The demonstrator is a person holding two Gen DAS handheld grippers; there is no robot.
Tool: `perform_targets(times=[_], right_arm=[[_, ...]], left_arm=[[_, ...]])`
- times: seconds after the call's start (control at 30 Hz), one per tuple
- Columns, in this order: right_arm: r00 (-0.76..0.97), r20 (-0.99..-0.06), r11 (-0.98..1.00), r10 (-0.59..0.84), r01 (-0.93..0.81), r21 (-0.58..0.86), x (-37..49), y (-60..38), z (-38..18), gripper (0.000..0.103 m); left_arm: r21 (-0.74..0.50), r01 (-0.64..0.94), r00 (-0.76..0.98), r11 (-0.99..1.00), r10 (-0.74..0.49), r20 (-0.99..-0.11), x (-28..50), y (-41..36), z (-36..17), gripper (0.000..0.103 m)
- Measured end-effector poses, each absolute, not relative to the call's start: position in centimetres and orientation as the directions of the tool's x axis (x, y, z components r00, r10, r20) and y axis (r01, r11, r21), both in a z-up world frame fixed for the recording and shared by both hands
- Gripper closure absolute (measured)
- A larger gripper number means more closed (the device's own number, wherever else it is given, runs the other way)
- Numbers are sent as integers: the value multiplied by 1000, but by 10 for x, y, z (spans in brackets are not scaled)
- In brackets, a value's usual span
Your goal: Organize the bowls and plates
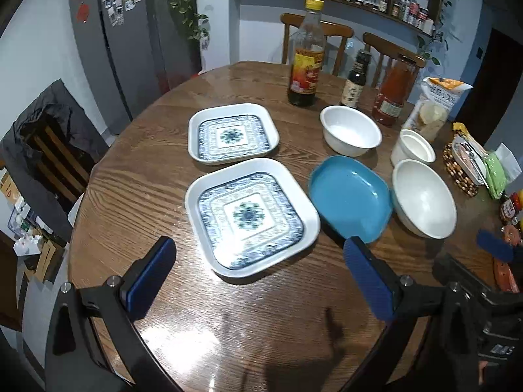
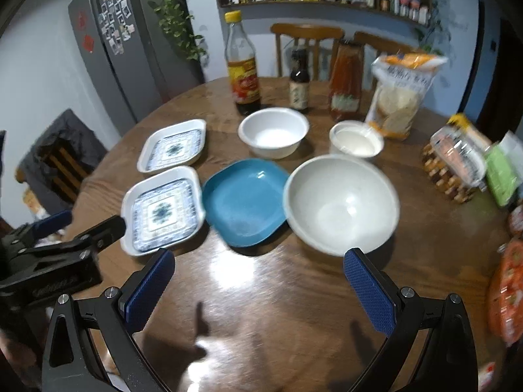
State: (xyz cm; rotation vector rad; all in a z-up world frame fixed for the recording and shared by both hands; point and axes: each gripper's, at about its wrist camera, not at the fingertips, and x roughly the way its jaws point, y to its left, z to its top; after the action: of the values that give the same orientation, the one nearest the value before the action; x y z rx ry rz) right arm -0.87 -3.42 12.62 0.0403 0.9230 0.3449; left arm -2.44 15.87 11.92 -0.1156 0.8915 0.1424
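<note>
Two square white plates with blue patterns lie on the round wooden table, a near plate (image 1: 250,217) (image 2: 163,210) and a far plate (image 1: 232,134) (image 2: 173,145). Right of them sit a blue square dish (image 1: 351,197) (image 2: 243,201), a large white bowl (image 1: 425,197) (image 2: 341,204), a smaller white bowl (image 1: 349,130) (image 2: 274,132) and a white cup-like bowl (image 1: 413,147) (image 2: 356,138). My left gripper (image 1: 258,271) hovers open over the near plate's front edge. My right gripper (image 2: 258,277) is open in front of the blue dish and large bowl, holding nothing.
Three sauce bottles (image 1: 305,55) (image 2: 243,62) and a bag of crackers (image 1: 431,111) (image 2: 402,94) stand behind the bowls. Packaged snacks (image 2: 457,166) crowd the table's right side. Chairs (image 1: 313,42) stand behind the table, and a draped chair (image 1: 49,150) at left.
</note>
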Motion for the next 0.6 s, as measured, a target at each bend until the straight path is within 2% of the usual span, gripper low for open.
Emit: perform_targets(times=[0.1,0.2,0.27,0.37,0.43,0.5,0.6], right_arm=[[473,-777,905,416,-302,300,-7,-26,110,0],[384,-787,870,483,-311,382,-2,-6,87,0],[352,-797,865,490,-305,398,0,9,74,0],[345,-803,867,485,-310,390,11,31,60,0],[341,-814,876,470,-294,382,22,40,52,4],[334,-823,884,459,-260,388,37,47,40,21],[338,-836,900,433,-212,381,52,53,30,28]], left_arm=[[-59,-197,590,979,71,-804,-20,179,105,0],[-127,-217,522,968,5,-853,-13,199,83,0],[-174,-234,502,957,-34,-864,-10,212,70,0],[-162,-257,505,953,-11,-863,-5,223,59,2],[-149,-266,487,952,-1,-873,4,229,51,8],[-150,-269,483,951,-2,-876,12,232,45,16],[-145,-260,473,955,-4,-881,24,235,38,30]])
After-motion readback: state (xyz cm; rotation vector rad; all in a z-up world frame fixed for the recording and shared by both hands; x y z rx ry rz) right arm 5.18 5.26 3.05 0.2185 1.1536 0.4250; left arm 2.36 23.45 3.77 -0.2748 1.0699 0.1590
